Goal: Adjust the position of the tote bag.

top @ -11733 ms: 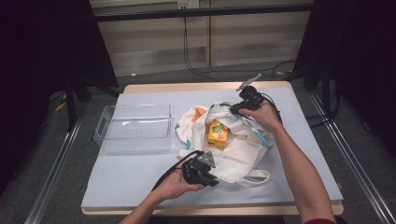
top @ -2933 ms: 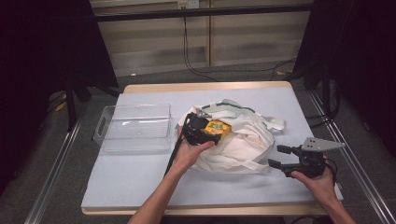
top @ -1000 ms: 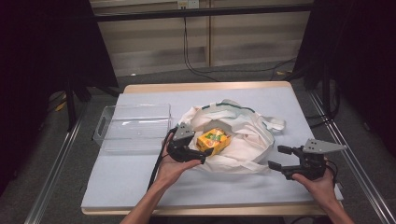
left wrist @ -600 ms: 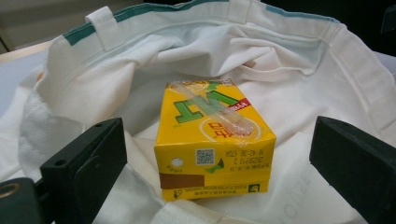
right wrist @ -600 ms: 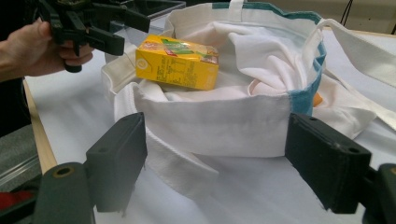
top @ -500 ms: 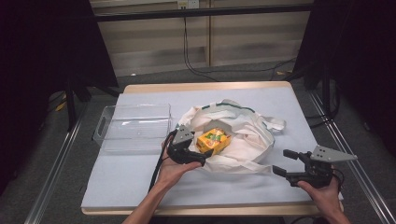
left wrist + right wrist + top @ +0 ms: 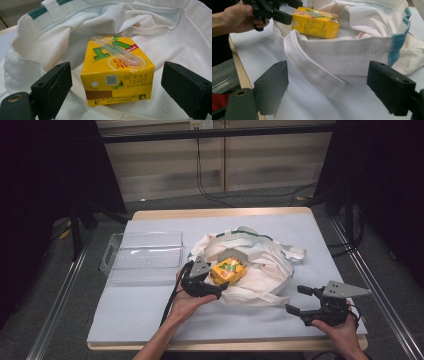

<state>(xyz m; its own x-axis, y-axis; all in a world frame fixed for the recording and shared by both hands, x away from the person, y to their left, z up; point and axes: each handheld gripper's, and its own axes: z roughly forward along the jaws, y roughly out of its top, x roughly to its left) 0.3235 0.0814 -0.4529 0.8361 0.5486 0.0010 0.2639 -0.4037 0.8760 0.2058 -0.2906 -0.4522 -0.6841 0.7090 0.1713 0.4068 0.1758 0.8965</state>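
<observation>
Presently, counter [image 7: 150, 320] under a pale cover is carrying everything. White cloth bag [image 7: 265, 265], green-trimmed, is lying crumpled at the middle. Clear plastic tray [image 7: 142, 256] is sitting just left of the bag. Left gripper [image 7: 214, 285] is hovering at the bag's near-left edge, fingers [image 7: 53, 87] spread either side of the carton, not touching it. Right gripper [image 7: 299, 301] is resting near the counter's right front corner, fingers [image 7: 273, 86] spread, pinching nothing. Yellow drink carton [image 7: 229, 270] is lying on its side inside the bag's mouth, straw [image 7: 116, 51] taped along it.
</observation>
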